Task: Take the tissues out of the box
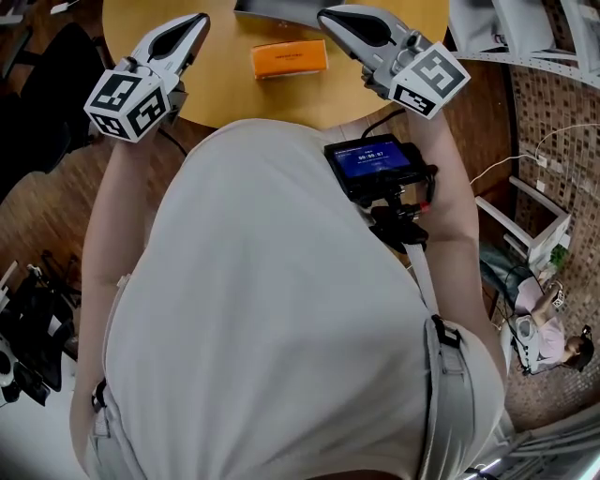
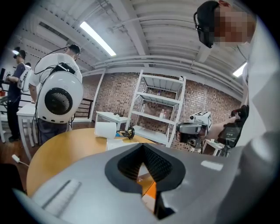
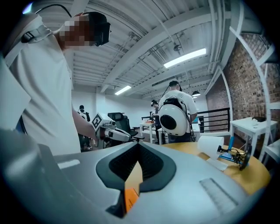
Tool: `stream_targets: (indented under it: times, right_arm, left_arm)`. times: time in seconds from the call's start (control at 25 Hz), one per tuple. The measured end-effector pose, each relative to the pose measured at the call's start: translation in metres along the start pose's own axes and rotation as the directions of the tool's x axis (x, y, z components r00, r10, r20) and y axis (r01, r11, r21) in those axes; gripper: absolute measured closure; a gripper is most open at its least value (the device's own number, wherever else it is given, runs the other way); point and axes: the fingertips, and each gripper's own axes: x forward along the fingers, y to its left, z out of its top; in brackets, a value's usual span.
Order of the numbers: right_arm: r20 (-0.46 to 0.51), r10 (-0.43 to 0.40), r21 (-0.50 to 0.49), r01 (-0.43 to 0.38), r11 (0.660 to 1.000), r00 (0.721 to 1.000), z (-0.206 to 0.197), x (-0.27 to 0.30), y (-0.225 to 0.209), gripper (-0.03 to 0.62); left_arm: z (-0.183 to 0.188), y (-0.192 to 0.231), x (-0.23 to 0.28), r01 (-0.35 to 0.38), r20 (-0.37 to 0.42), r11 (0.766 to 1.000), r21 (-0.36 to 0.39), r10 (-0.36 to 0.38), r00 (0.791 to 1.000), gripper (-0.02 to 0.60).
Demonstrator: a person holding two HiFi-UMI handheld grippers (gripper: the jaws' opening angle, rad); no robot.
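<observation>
An orange tissue box [image 1: 289, 58] lies flat on the round wooden table [image 1: 225, 98], between my two grippers. My left gripper [image 1: 199, 21] hovers to the box's left with its jaws together and nothing in them. My right gripper [image 1: 324, 14] hovers just right of the box, also shut and empty. In the left gripper view a sliver of the orange box [image 2: 150, 191] shows through the slit under the closed jaws, and the right gripper [image 2: 192, 129] is visible beyond. The right gripper view shows the same orange box [image 3: 130, 195] through its slit. No tissue is visible.
A white paper roll [image 2: 105, 129] and a small wheeled part [image 2: 128, 132] sit at the table's far side. A white metal shelf [image 2: 159, 109] stands against the brick wall. A small screen [image 1: 375, 161] hangs on my chest. Other people stand and sit around the room.
</observation>
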Motion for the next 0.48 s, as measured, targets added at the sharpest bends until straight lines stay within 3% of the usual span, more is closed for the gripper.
stream_targets:
  times: [0.48]
  right_arm:
    - [0.012,-0.026,0.011,0.026,1.000,1.000,0.002,0.002,-0.015,0.594]
  left_arm:
    - [0.029,-0.005,0.024,0.038,0.030,0.999,0.039,-0.039,0.999,0.581]
